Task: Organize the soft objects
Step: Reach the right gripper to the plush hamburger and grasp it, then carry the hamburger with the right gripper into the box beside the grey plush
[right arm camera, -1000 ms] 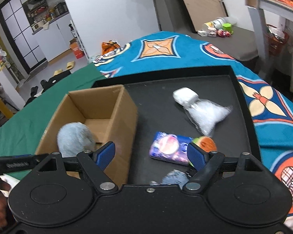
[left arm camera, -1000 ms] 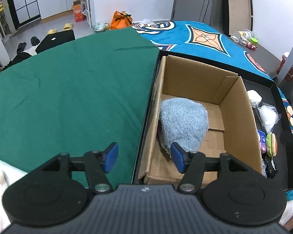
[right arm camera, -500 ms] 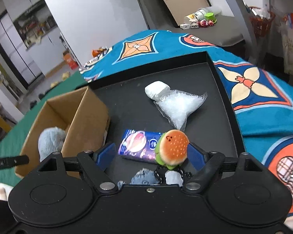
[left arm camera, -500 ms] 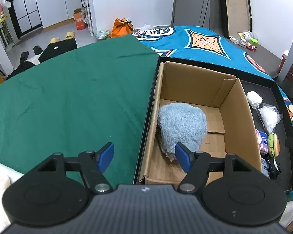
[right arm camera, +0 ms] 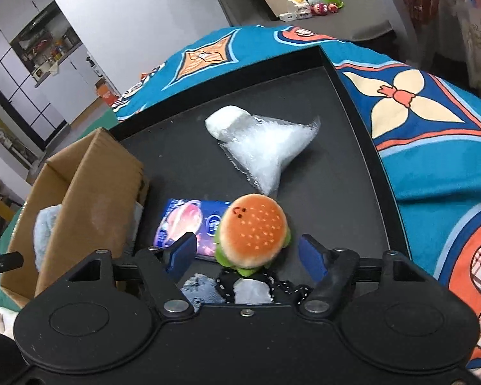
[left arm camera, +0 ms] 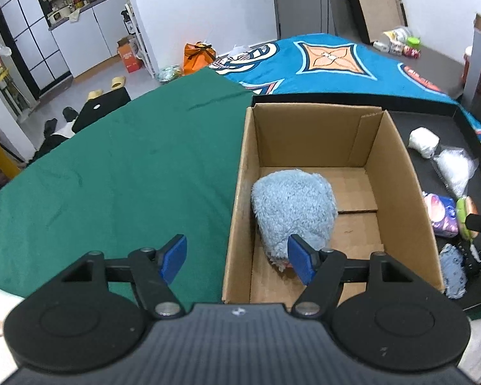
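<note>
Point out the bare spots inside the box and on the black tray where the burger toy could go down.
In the cardboard box, the floor right of and behind the blue plush is bare. The black tray has open floor right of the clear bag and between the bag and the box. The near end is crowded around the burger toy, which sits between the right tool's open fingers.

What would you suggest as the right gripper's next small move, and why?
Probably close the right gripper on the burger plush: its open blue fingers already sit on either side of the plush, which lies on the black tray outside the cardboard box.
</note>
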`<state>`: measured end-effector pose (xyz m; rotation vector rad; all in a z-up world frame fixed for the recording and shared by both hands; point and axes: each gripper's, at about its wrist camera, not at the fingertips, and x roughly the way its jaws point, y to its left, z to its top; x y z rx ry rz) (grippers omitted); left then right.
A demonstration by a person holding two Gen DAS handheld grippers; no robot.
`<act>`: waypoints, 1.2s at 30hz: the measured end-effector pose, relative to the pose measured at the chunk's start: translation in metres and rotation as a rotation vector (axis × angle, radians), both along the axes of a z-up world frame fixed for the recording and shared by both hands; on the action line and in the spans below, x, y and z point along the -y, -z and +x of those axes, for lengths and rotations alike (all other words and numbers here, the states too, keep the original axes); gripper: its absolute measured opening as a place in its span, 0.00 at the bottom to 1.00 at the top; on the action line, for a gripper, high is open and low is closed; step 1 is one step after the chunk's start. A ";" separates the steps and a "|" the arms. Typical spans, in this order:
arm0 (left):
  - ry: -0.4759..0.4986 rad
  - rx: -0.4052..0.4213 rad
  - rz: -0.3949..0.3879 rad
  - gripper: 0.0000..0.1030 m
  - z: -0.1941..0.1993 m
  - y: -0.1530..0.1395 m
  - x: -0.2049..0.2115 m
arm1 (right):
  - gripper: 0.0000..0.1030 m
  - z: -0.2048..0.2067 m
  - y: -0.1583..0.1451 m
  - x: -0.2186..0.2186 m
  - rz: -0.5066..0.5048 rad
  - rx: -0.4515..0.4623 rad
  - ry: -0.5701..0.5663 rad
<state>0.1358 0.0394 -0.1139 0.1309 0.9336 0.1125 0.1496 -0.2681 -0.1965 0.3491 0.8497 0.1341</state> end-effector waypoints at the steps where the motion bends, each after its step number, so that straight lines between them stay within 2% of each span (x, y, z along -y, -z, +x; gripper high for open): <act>1: -0.003 -0.006 0.005 0.66 0.001 0.001 0.001 | 0.67 0.001 0.001 0.001 0.005 0.000 0.003; 5: -0.011 -0.026 0.015 0.66 0.006 0.003 0.002 | 0.66 0.003 0.008 0.003 0.016 -0.005 0.005; 7: -0.012 -0.027 0.023 0.66 0.007 0.003 0.003 | 0.59 0.005 0.011 0.002 0.015 -0.009 -0.004; 9: -0.009 -0.030 0.031 0.66 0.008 0.003 0.006 | 0.39 0.006 0.015 0.002 0.020 -0.026 -0.018; 18: -0.002 -0.054 0.054 0.66 0.011 0.005 0.012 | 0.37 -0.003 0.007 0.009 0.017 -0.014 -0.002; 27: 0.013 -0.060 0.070 0.66 0.008 0.006 0.014 | 0.37 -0.010 -0.006 0.012 -0.028 0.012 0.022; 36: 0.031 -0.026 0.095 0.66 0.004 0.005 0.018 | 0.37 -0.022 -0.028 0.012 -0.069 0.042 0.020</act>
